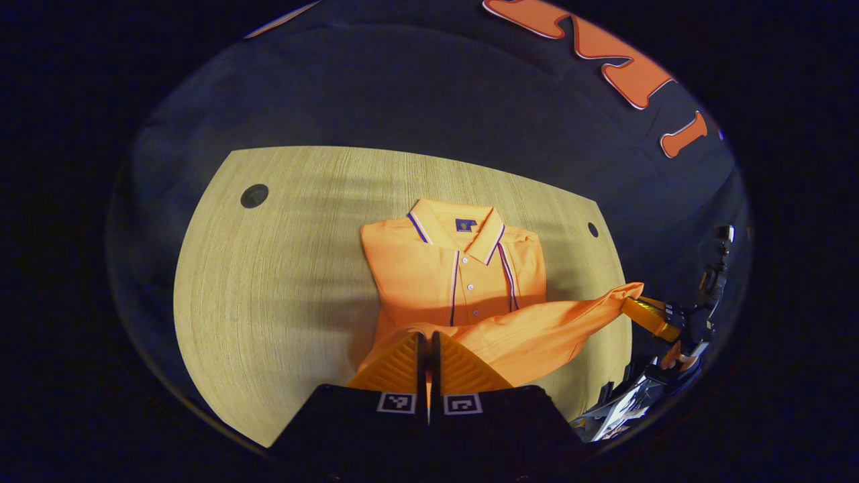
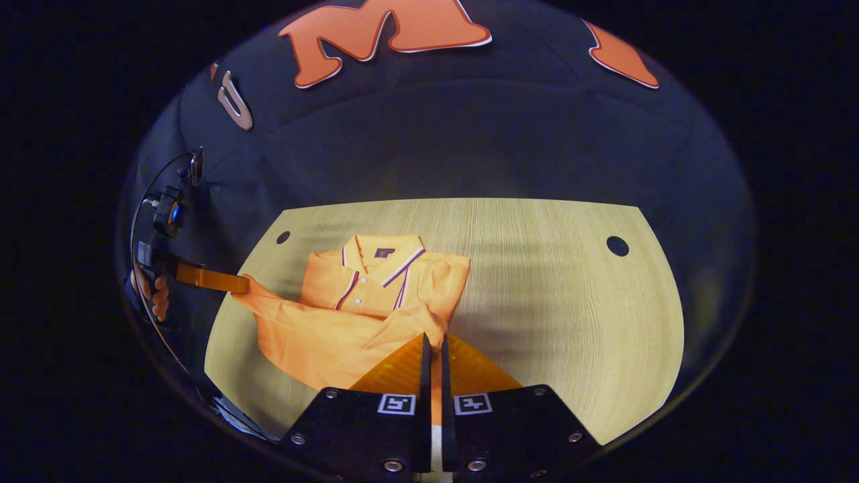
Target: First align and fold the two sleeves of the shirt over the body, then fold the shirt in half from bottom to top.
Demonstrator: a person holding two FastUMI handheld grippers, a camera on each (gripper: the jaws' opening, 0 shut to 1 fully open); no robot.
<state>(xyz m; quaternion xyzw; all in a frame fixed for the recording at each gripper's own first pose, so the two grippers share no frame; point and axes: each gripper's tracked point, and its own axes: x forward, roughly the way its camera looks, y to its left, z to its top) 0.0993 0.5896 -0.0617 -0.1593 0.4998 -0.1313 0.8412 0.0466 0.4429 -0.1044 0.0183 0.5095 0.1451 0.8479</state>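
An orange polo shirt [image 1: 463, 268] lies on the wooden table [image 1: 268, 268], collar at the far end, and no sleeve sticks out at its sides. Its bottom hem is lifted off the table and stretched between both grippers. My left gripper [image 1: 429, 342] is shut on one hem corner, close to the camera. In the left gripper view, my right gripper [image 1: 627, 302] pinches the other corner at the right. In the right gripper view, the shirt [image 2: 376, 282] lies left of centre. There, my right gripper [image 2: 433, 345] is shut on the hem and my left gripper [image 2: 241, 285] holds the far corner.
The table [image 2: 550, 288] has a round cable hole near each far corner [image 2: 617, 245] [image 2: 283, 237]. A hand [image 2: 158, 295] grips the left gripper's handle beyond the table's edge. Bare wood spreads to the right of the shirt in the right gripper view.
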